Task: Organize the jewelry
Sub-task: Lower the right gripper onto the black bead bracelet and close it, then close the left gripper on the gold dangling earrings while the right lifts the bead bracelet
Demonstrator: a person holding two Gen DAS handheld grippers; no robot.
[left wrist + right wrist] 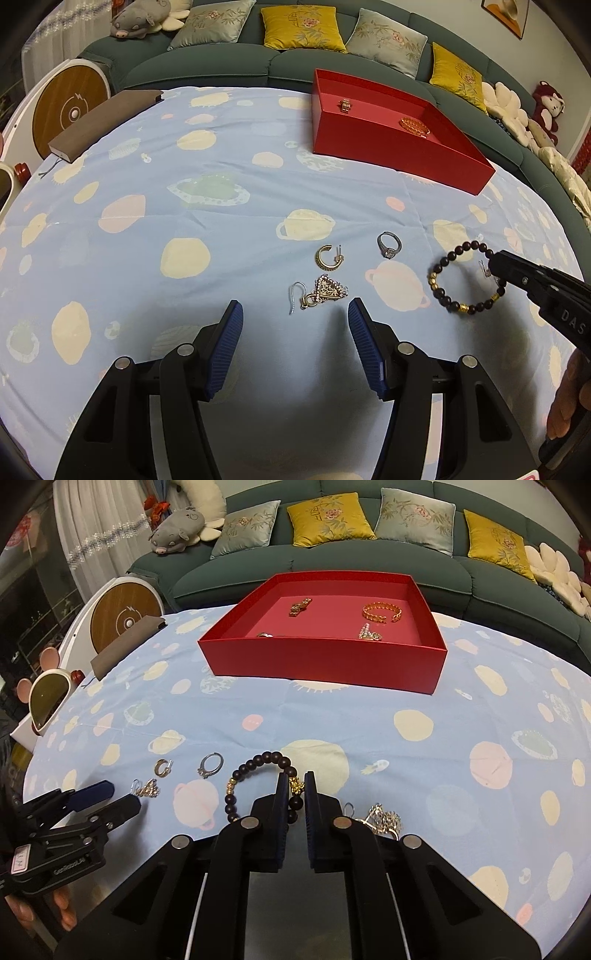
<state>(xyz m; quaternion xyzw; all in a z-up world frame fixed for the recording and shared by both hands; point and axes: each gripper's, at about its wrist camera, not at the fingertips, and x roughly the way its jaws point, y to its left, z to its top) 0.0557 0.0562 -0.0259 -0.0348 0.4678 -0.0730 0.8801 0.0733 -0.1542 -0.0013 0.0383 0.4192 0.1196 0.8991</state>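
A dark bead bracelet (255, 771) with gold beads lies on the blue cloth; my right gripper (296, 788) is shut on its right side, also shown in the left wrist view (496, 271). My left gripper (295, 314) is open and empty, just short of a triangular rhinestone earring (327, 290). A gold hoop earring (327, 256) and a silver ring (388, 244) lie beyond it. The red box (325, 661) holds a gold bangle (382, 612) and a few small pieces. Another sparkly piece (384, 819) lies right of my right gripper.
A brown notebook (103, 123) lies at the cloth's far left edge. A round wooden-faced device (122, 618) stands off the table's left. A green sofa with cushions (328, 517) runs behind the table. A person's hand (569, 398) holds the right gripper.
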